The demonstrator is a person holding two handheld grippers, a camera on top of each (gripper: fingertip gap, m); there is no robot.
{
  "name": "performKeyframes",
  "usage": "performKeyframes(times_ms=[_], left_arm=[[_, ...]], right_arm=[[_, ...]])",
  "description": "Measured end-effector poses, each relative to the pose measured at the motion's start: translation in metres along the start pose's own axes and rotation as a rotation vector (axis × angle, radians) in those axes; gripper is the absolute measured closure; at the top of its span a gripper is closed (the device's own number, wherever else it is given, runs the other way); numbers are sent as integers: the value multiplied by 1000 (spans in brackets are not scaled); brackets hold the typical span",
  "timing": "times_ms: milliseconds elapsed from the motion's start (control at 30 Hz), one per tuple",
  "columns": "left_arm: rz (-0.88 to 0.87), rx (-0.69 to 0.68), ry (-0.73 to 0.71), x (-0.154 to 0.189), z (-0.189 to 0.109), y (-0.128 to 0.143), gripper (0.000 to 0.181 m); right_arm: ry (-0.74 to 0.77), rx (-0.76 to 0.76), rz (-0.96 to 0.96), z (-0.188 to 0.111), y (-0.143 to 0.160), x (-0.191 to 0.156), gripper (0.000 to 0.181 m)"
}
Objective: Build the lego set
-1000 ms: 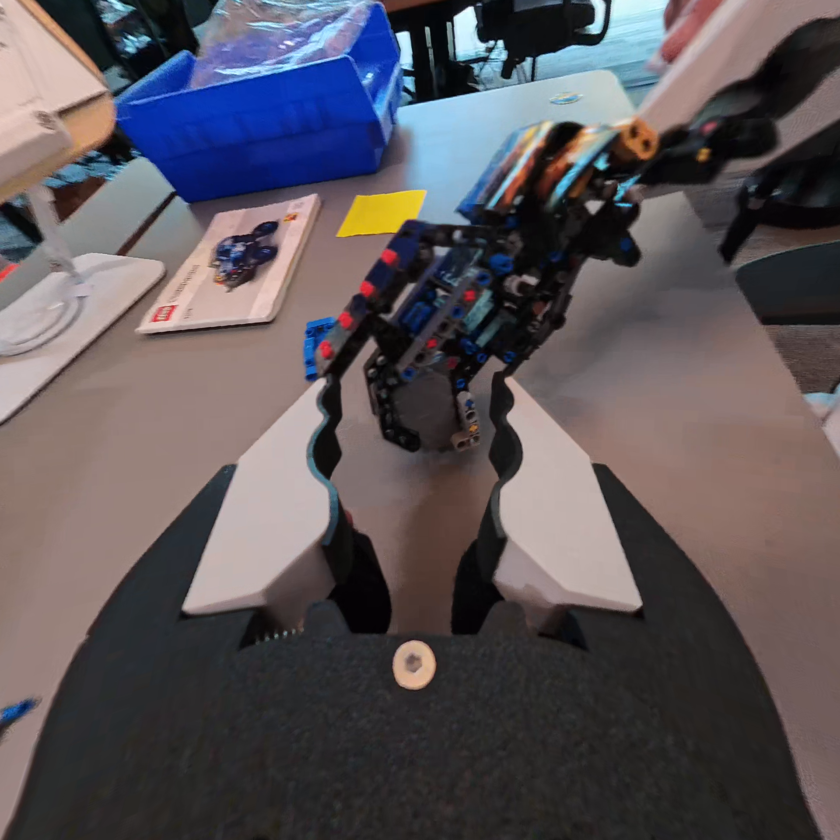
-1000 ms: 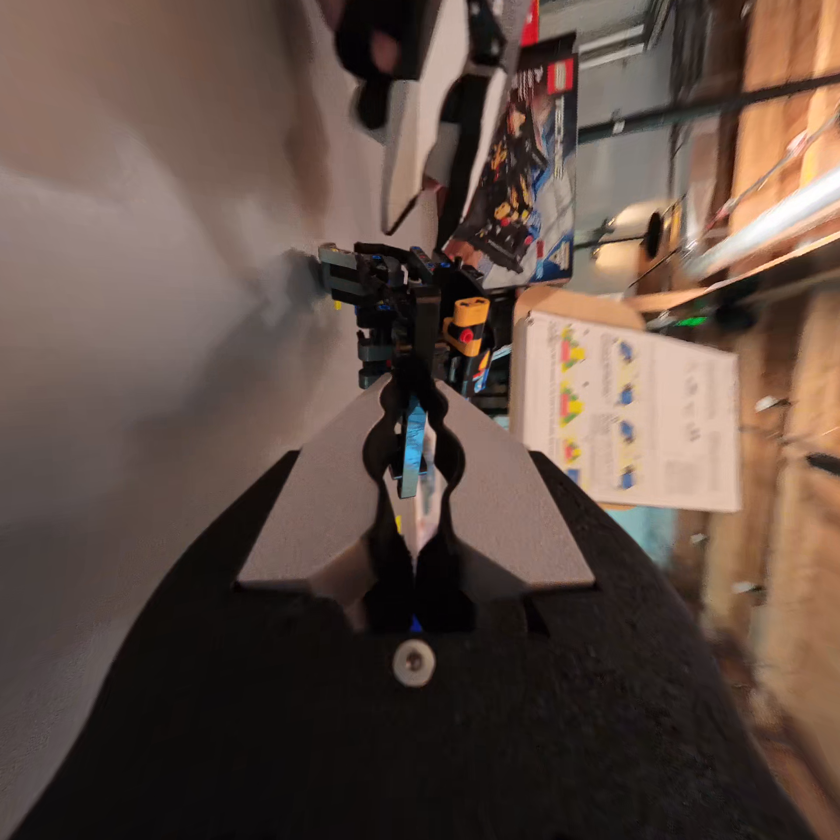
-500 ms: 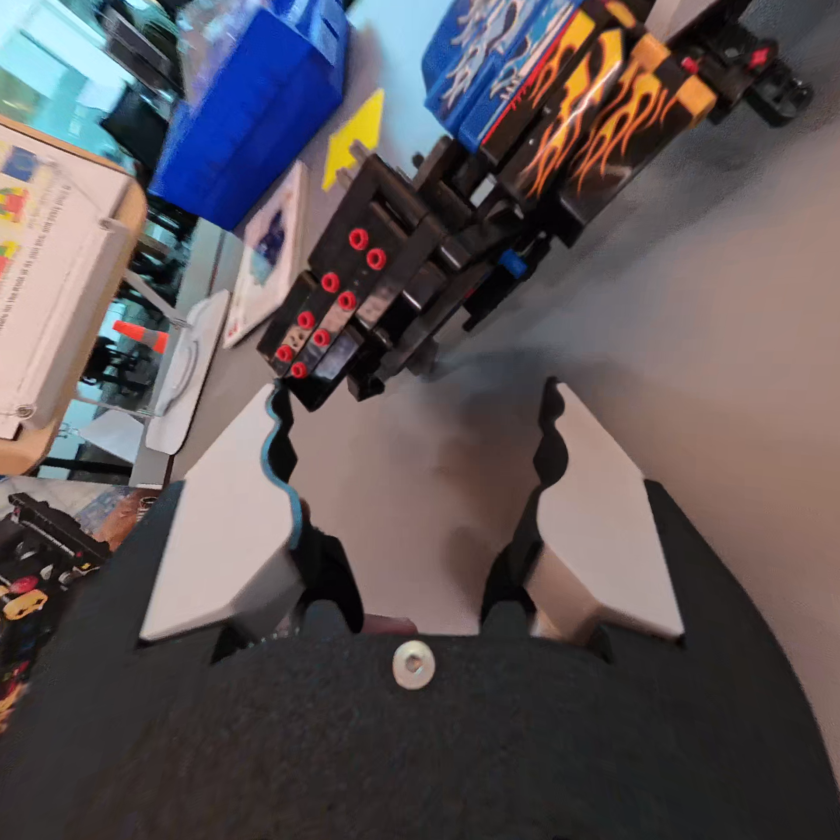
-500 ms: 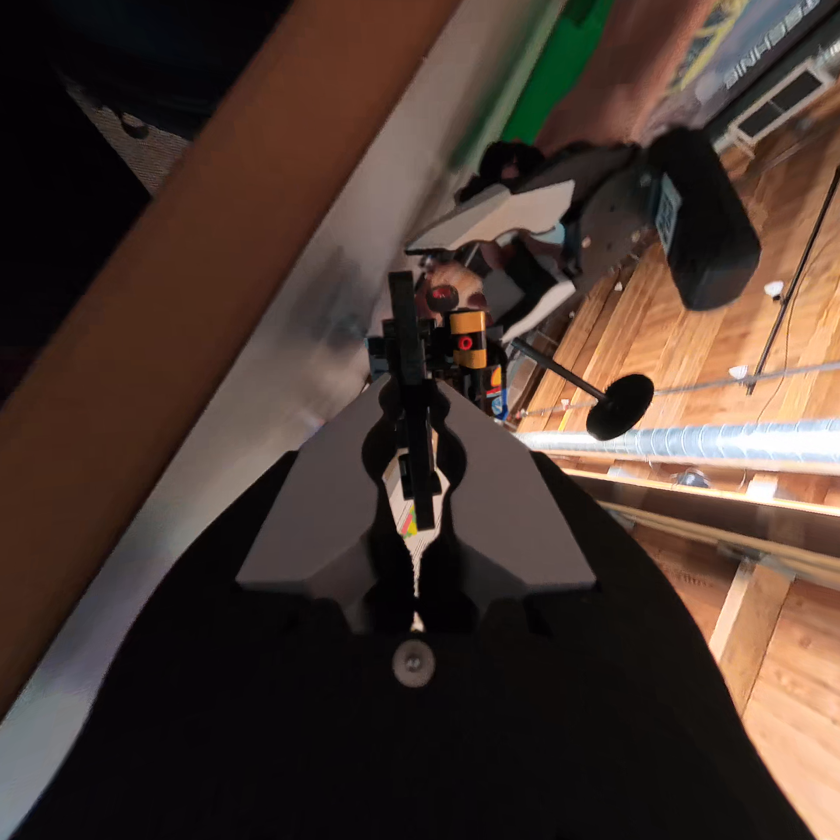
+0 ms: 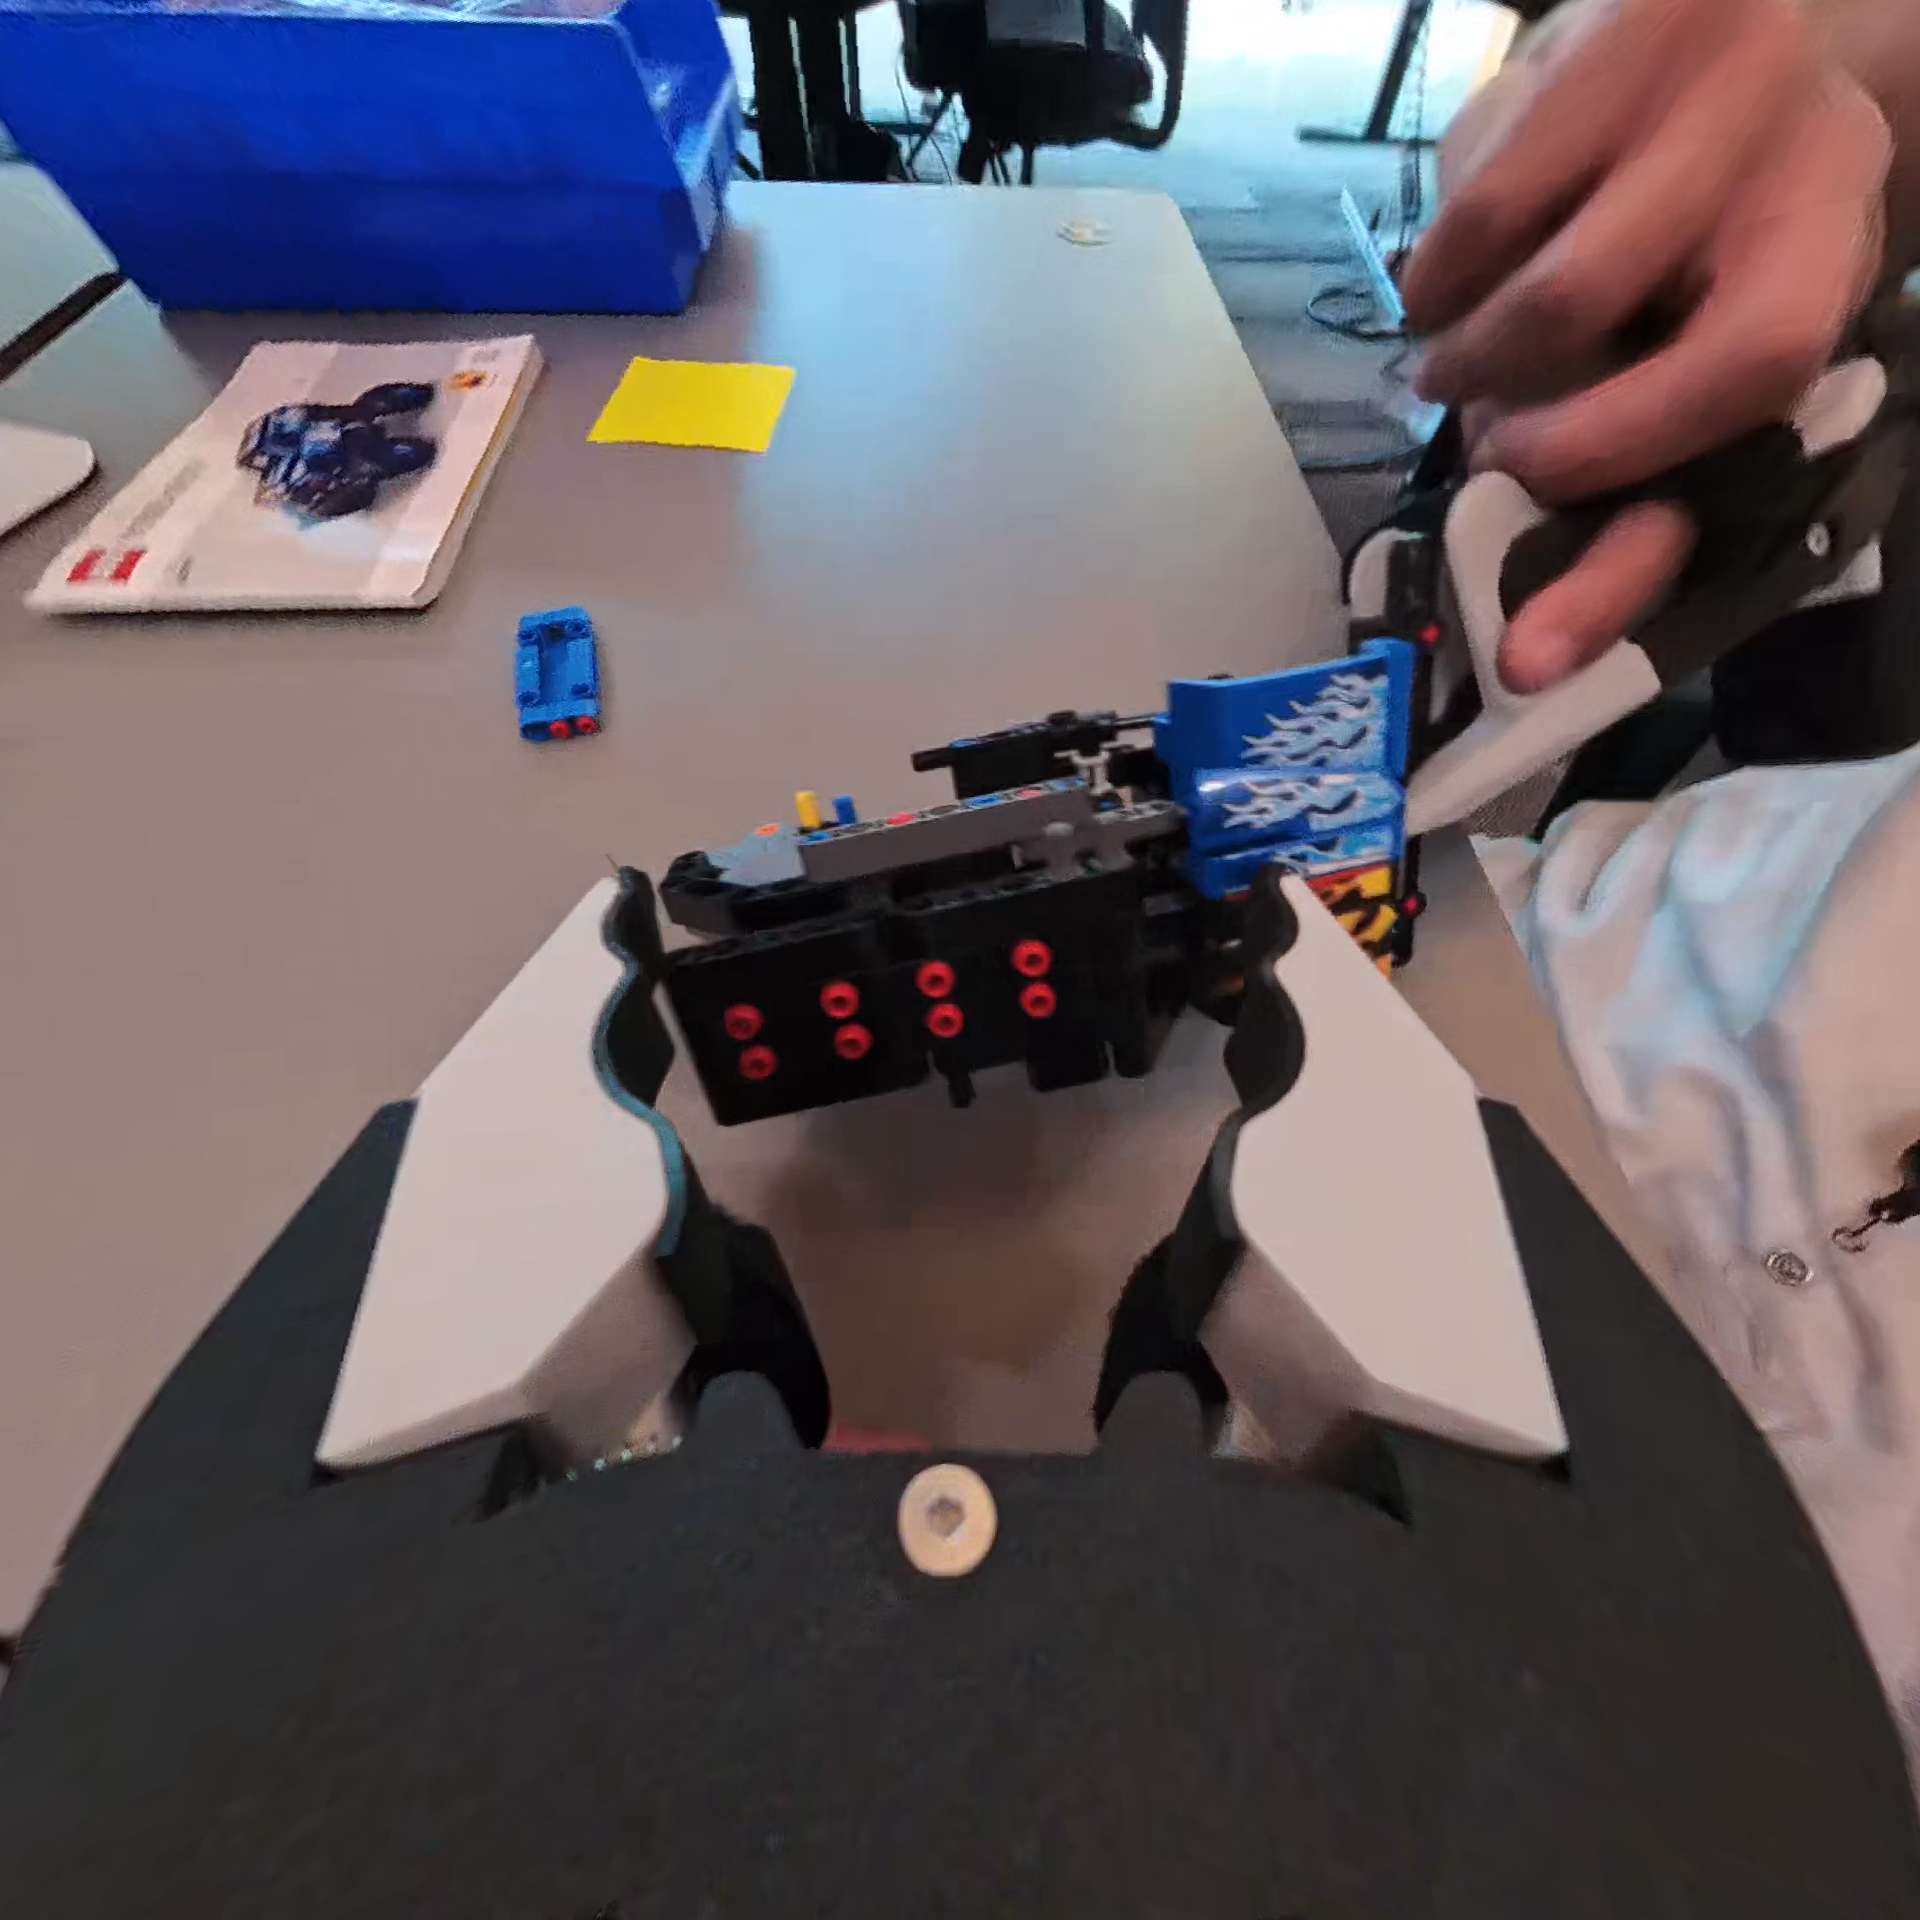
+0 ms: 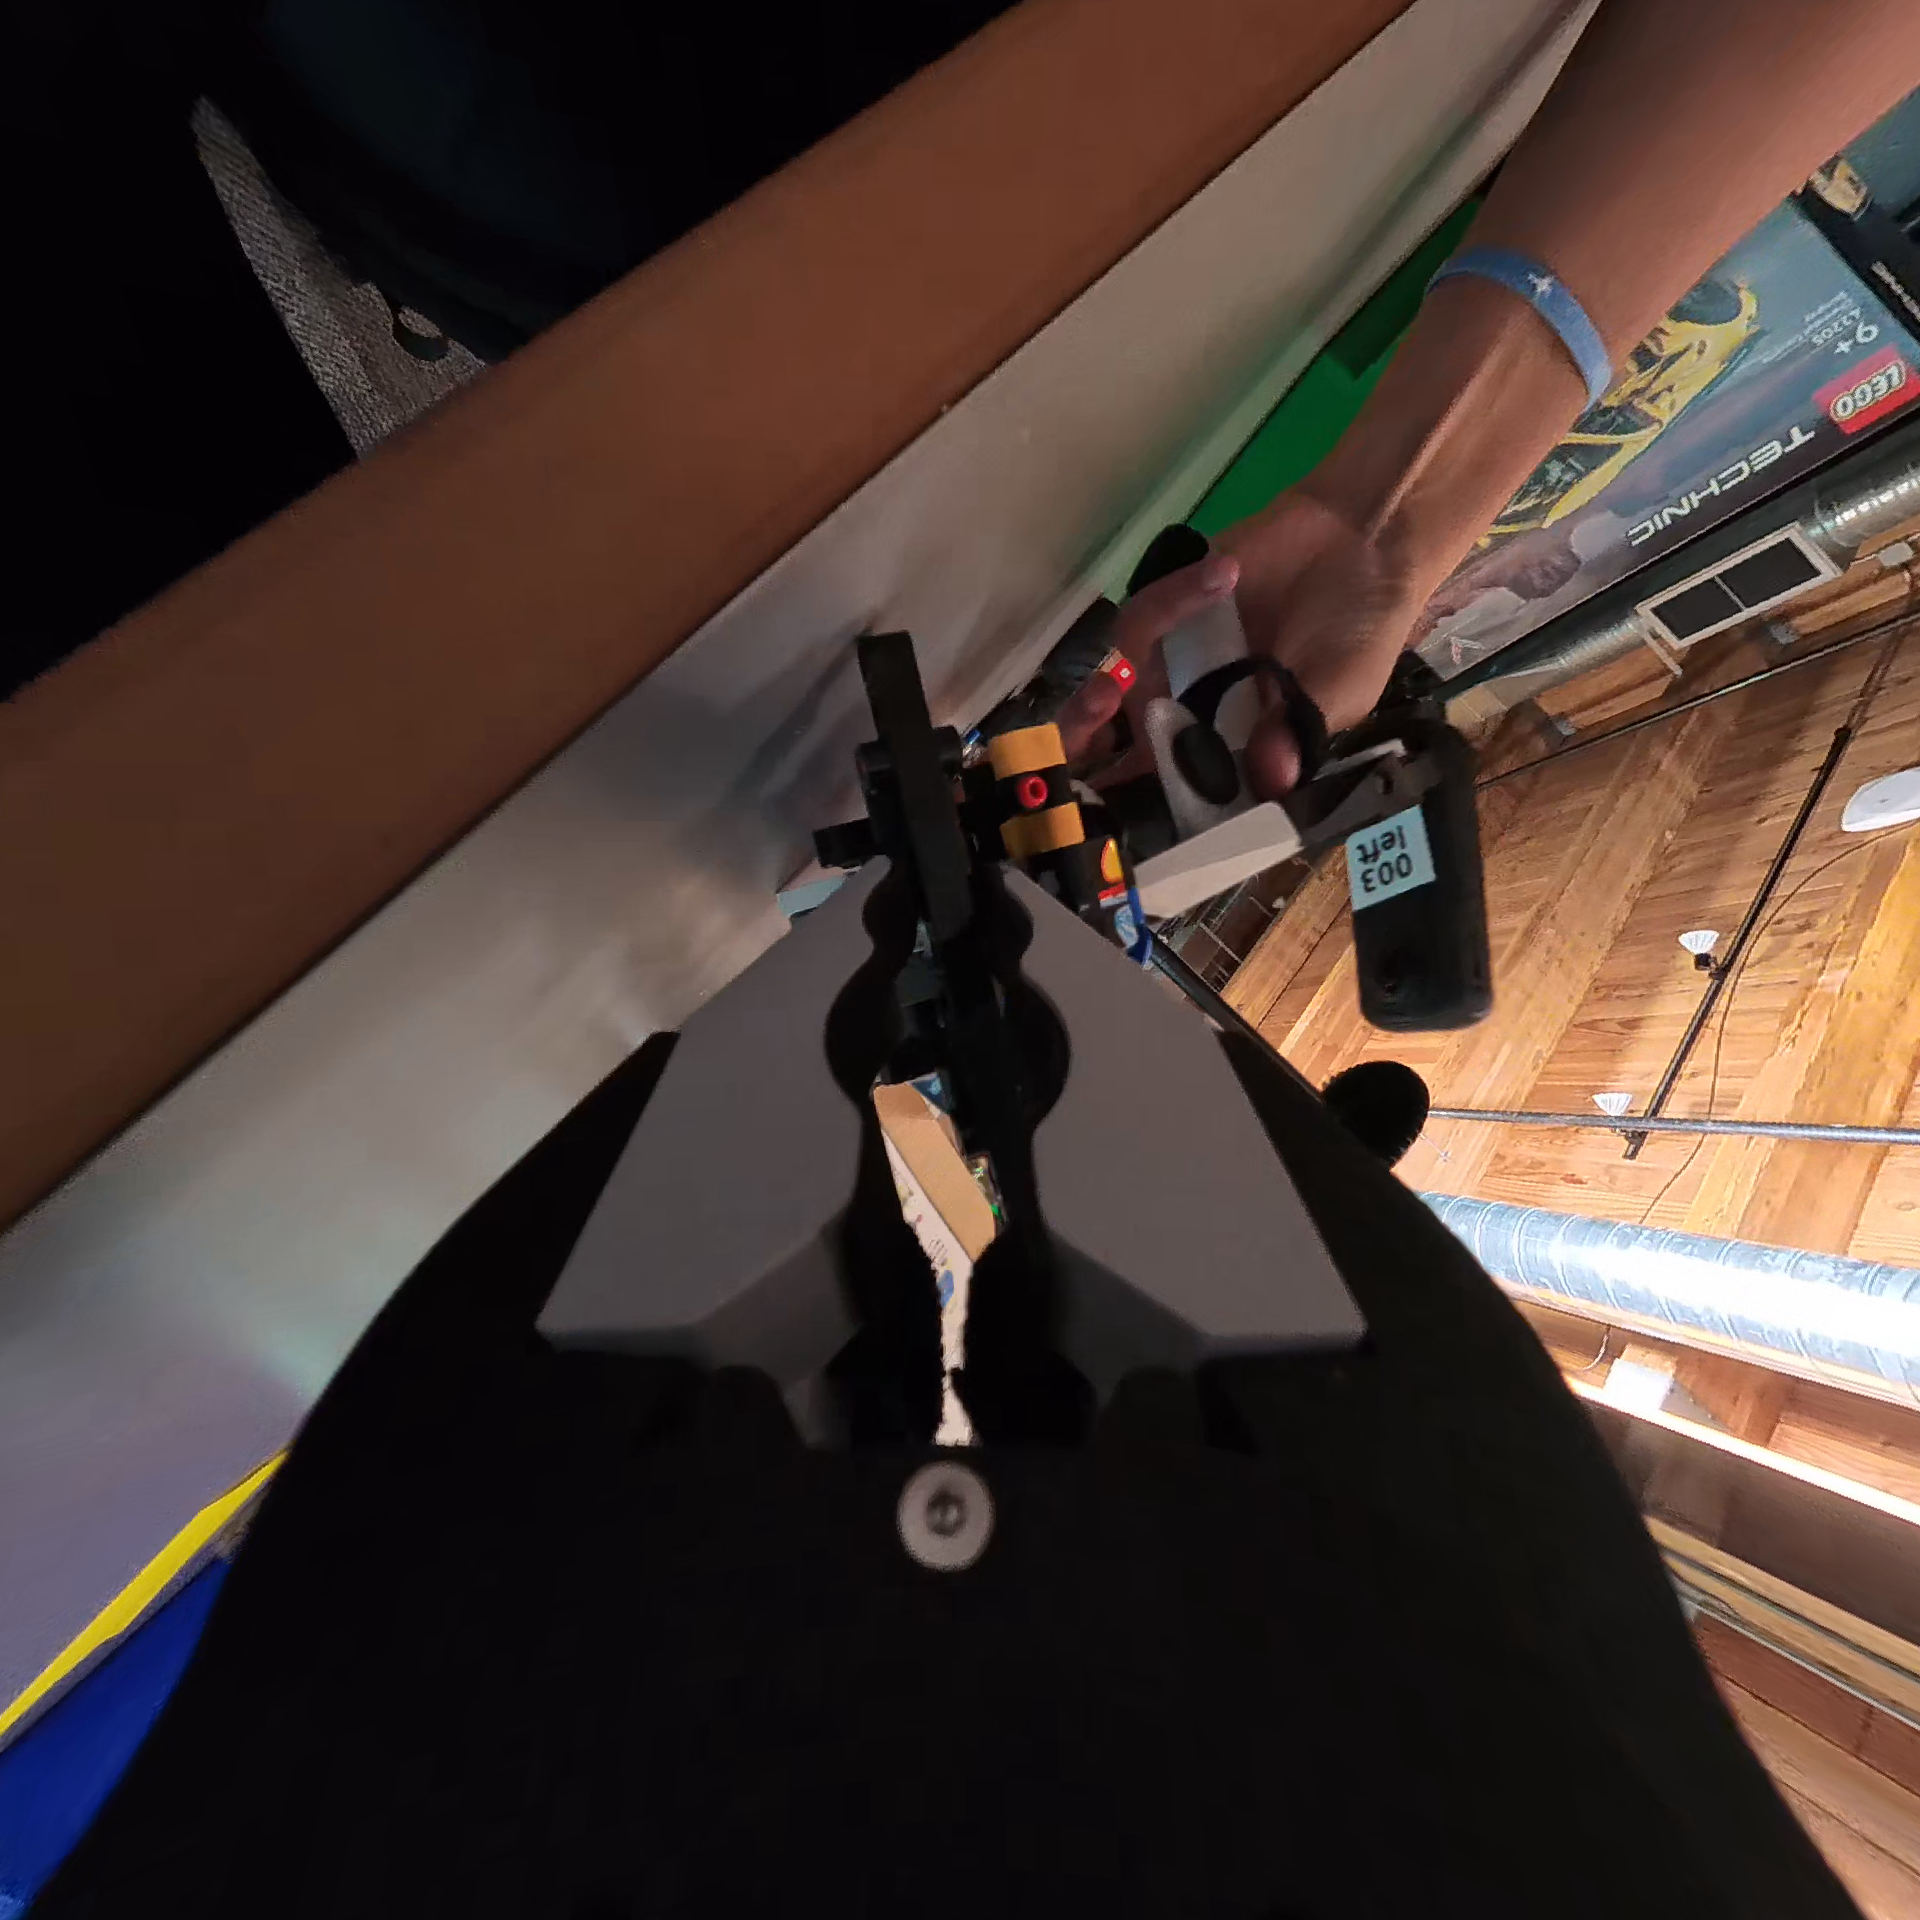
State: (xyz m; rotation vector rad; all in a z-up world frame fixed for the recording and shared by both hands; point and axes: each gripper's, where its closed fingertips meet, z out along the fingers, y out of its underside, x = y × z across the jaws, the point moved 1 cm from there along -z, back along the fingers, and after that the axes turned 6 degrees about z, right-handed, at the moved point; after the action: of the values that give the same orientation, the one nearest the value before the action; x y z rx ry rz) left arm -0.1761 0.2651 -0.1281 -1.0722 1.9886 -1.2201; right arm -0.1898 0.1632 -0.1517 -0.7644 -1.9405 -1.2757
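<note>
while spread wide over the grey table, left gripper seen from its own wrist camera, white fingers flanking a brick-built model without visibly pressing it. black block of the model, studded with red pins, sitting between the fingertips; whether resting on the table or lifted clear of it, cannot tell. blue flame-printed panel at the model's right end, orange flame panel just below it. farther right, blurred, a hand wrapped round the right gripper, its white finger tip at the blue panel. on the table to the far left: an instruction booklet, a yellow sticky note beside it, a small loose blue brick part nearer, well apart from the model. blue bin along the far edge.

from the right wrist camera, tilted view from low beside the table edge. right gripper clamped tight on a thin black piece of the brick-built model, fingers nearly meeting round it. yellow-and-black part with a red pin just right of the grip. beyond, a hand with a blue wristband holding the left gripper, a black camera body hanging from it. printed toy box at far right, wooden ceiling and a silver duct behind.
</note>
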Motion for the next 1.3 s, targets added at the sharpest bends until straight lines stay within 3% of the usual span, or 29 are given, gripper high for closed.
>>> performKeyframes(times_ms=[67,167,333,533,600,700,800,867,967,1067,1133,1300], left_arm=[[-37,-15,-12,-8,-1,7,71],[-32,-44,9,-10,-3,16,88],[-50,-17,29,-12,-1,18,90],[-48,-37,57,-12,-5,24,92],[-50,-57,70,-11,-4,27,92],[-54,-84,84,-10,-4,31,92],[-51,-107,96,-8,-3,35,92],[-49,-124,108,-7,-3,38,92],[-48,-139,110,-6,-3,41,92],[-37,-137,99,-7,-3,40,92],[-32,-143,79,-9,-3,41,92],[0,-147,20,-15,-1,41,92]], right_arm=[[-10,1,2,2,1,0,168],[-5,-9,14,4,4,-1,165],[-3,-31,84,4,7,-3,167],[-70,-29,564,-9,7,4,146],[-116,60,828,-21,-1,13,136],[-134,307,1277,-46,-5,49,137],[-186,521,1658,-55,30,67,141],[-230,516,1838,-38,65,49,147],[-562,457,2116,3,86,1,148],[-840,689,2348,23,82,5,153],[-1047,753,2342,28,69,1,147],[-1249,817,2423,45,68,4,158]])
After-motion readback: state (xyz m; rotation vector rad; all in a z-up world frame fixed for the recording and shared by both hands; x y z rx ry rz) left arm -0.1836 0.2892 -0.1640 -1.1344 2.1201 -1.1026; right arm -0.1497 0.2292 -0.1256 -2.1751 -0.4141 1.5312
